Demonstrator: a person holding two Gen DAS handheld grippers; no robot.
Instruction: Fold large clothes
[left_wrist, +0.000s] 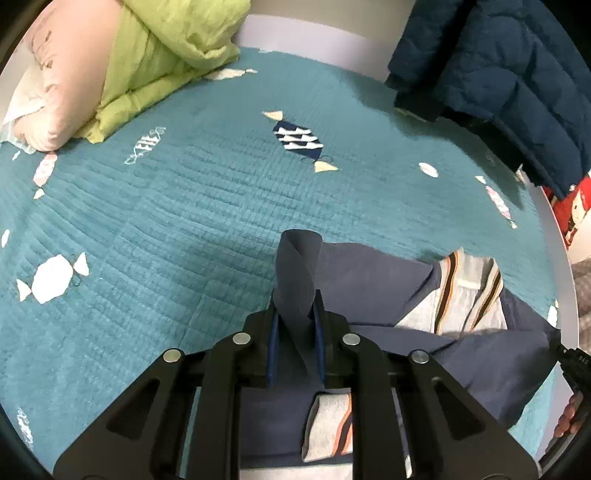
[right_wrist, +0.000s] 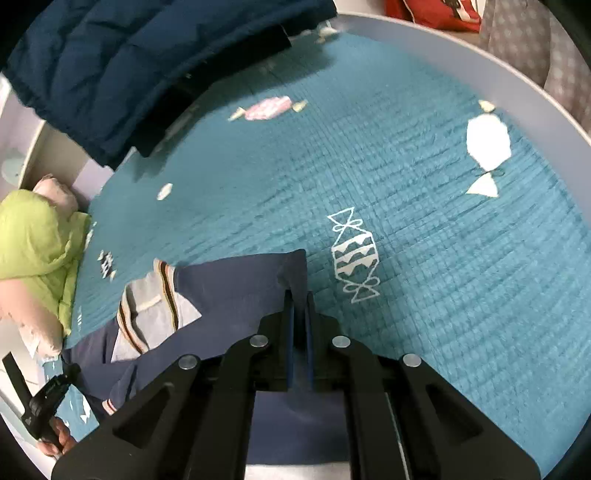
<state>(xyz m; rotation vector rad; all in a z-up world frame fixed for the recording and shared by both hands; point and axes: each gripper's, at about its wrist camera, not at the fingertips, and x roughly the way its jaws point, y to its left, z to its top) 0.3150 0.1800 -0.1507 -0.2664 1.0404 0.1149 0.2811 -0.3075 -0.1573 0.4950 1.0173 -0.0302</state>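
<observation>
A navy sweater (left_wrist: 369, 284) with a grey lining and striped collar lies on the teal bed cover (left_wrist: 184, 206). My left gripper (left_wrist: 295, 314) is shut on a fold of its navy fabric, which sticks up between the fingers. In the right wrist view, my right gripper (right_wrist: 298, 299) is shut on another edge of the same sweater (right_wrist: 229, 288), whose corner rises just beyond the fingertips. The striped collar (right_wrist: 147, 310) lies to the left of it. The other gripper shows at the left edge (right_wrist: 40, 406).
A dark blue puffer jacket (left_wrist: 498, 74) hangs over the far side of the bed. A green quilt (left_wrist: 159, 55) and a pink pillow (left_wrist: 70, 85) lie at the head end. The grey bed frame edge (right_wrist: 517, 85) curves around the cover. A red item (left_wrist: 572, 214) sits beyond the frame.
</observation>
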